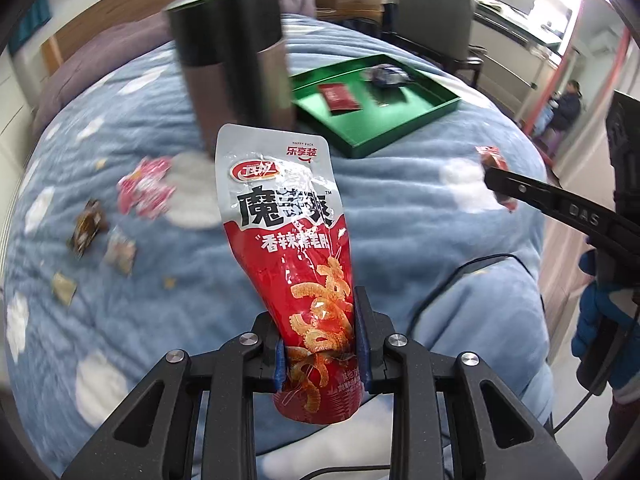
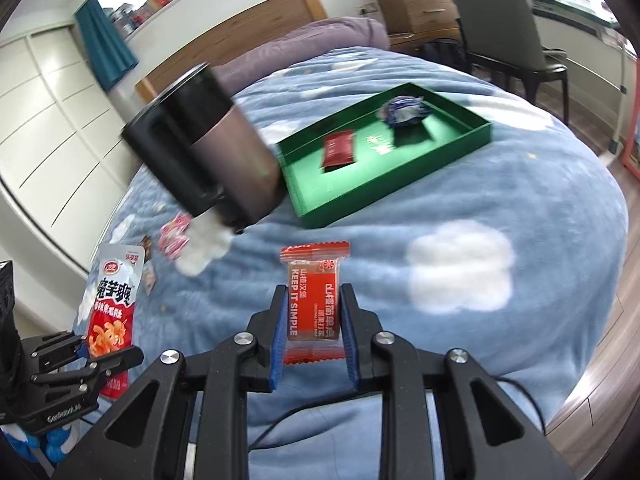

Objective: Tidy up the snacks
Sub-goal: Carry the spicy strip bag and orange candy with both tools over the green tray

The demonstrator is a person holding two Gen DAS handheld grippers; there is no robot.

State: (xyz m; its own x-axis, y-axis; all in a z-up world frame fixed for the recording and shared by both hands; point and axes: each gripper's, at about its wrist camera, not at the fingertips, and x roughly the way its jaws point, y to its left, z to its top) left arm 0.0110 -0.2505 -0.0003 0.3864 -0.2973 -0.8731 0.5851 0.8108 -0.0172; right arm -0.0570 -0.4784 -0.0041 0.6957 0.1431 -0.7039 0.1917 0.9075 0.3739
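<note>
The left gripper (image 1: 320, 344) is clamped on the lower end of a tall red-and-silver pouch of spicy konjac strips (image 1: 292, 248), so the pouch stands up out of the blue pads with its sealed top free, a hold that should let it be laid flat without the fingers getting under it. The right gripper (image 2: 313, 334) is pinched on the sides of a small orange hawthorn snack bar (image 2: 314, 304), gripping the firm block rather than its crimped ends, which I'd guess keeps it from slipping. Both packets are held up above the blue cloud-patterned blanket (image 2: 480, 340).

Ahead of both sits the green tray (image 2: 460, 142), flat on the blanket. It already holds a dark red packet (image 2: 339, 152) and a blue-and-white wrapped snack (image 2: 404, 110), lying apart from each other with bare green floor between and around them. That looks like the collecting place, so both held packets are probably headed there.

Off to the left, several small wrappers are scattered on the blanket, among them a pink-and-white packet (image 1: 146, 190); these seem still to be gathered. A dark cylinder (image 2: 204, 144) stands beside the tray, too blurred for me to say what it is.
</note>
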